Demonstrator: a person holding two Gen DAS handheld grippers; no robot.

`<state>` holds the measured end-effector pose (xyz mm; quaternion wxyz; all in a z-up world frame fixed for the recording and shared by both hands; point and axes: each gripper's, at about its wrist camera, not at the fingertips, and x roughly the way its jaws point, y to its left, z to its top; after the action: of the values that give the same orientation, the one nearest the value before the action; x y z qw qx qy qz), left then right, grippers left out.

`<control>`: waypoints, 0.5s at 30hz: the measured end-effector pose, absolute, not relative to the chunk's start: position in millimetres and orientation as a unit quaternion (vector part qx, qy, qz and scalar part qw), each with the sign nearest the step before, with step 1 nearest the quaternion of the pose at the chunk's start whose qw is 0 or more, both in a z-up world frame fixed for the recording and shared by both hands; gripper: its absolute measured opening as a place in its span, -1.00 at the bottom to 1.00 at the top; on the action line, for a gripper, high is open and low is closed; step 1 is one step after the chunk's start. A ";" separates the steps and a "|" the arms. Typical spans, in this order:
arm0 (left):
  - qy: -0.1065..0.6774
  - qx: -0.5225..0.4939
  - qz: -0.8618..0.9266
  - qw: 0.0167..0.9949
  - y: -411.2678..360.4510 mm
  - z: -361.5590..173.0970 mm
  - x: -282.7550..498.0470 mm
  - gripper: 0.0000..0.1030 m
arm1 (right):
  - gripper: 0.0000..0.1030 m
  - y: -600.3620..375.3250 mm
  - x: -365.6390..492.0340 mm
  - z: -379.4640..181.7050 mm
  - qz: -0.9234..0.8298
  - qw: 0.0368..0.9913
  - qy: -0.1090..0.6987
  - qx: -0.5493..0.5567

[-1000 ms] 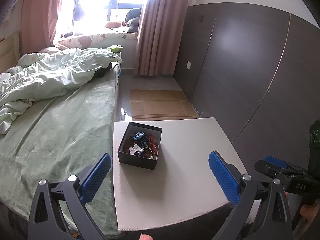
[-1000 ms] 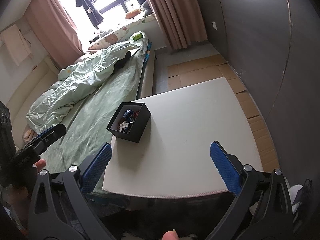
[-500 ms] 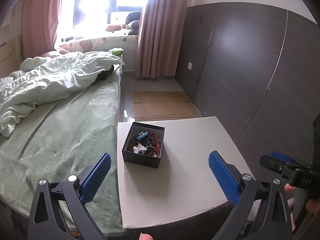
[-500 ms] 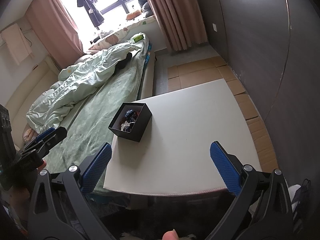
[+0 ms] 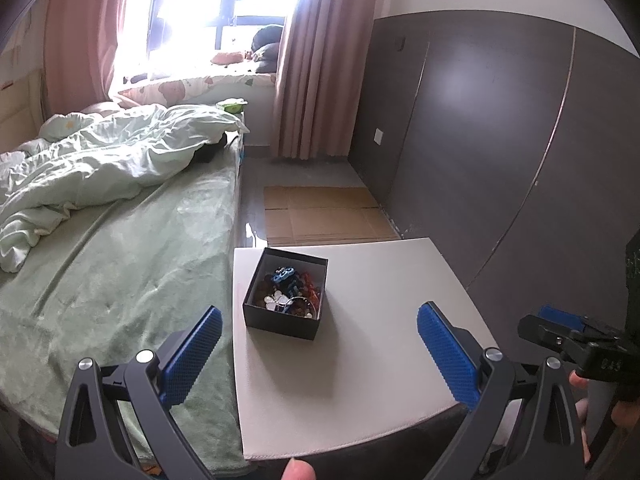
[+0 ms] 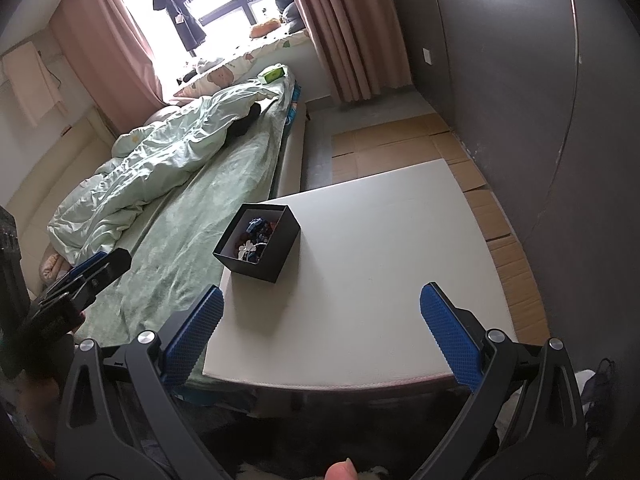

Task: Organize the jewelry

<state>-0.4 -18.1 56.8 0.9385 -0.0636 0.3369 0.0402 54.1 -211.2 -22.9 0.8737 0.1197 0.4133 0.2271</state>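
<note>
**A:** Left wrist view first. The left claw (image 5: 318, 350) is spread wide with nothing in it. The black box (image 5: 285, 298) sits on the white bench (image 5: 360, 380), just ahead of the claw and a bit toward its left finger, close to the bench edge that runs along the bed (image 5: 120, 260). How do you reckon the jewelry (image 5: 290, 290) handles?

**B:** My guess is light, small and tangly. It's a heap of beads, a blue piece and a white flower-shaped one. Chains would snag and drag their neighbours out. I'd pinch the blue piece on top, or the flower, since they stick up most. The box looks like stiff card and probably slides easily on that smooth top.

**A:** What's hard to see there?

**B:** The near wall of the box hides the bottom of the pile, and I can't count separate pieces. The right claw (image 5: 560, 326) pokes in at the right edge, partly cut off.

**A:** Right wrist view?

**B:** The right claw (image 6: 320, 326) is also gaping wide and empty. The box (image 6: 258, 248) is ahead and off toward its left finger. From this angle the box wall covers even more, so the jewelry (image 6: 254, 238) is just a blur of blue and white. The left claw (image 6: 86, 276) shows at the far left, over the bed (image 6: 180, 240). No tray or sorting spot is visible on the bench (image 6: 380, 260).
</note>
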 end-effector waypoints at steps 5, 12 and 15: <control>0.336 -0.058 0.031 0.940 -20.1 55.5 2.8 0.84 | 0.91 -212.5 55.3 -21.4 0.220 0.874 0.415 0.121; 0.340 -0.060 0.033 0.938 -18.3 51.9 6.9 0.84 | 0.91 -211.7 58.4 -24.0 0.209 0.874 0.421 0.122; 0.340 -0.062 0.038 0.938 -15.6 52.7 8.5 0.84 | 0.91 -213.2 59.9 -23.7 0.204 0.874 0.422 0.127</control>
<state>8.5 -15.6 52.7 0.9378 -0.0615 0.3396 0.0379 59.9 -213.2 -23.7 0.8743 0.1268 0.4219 0.2036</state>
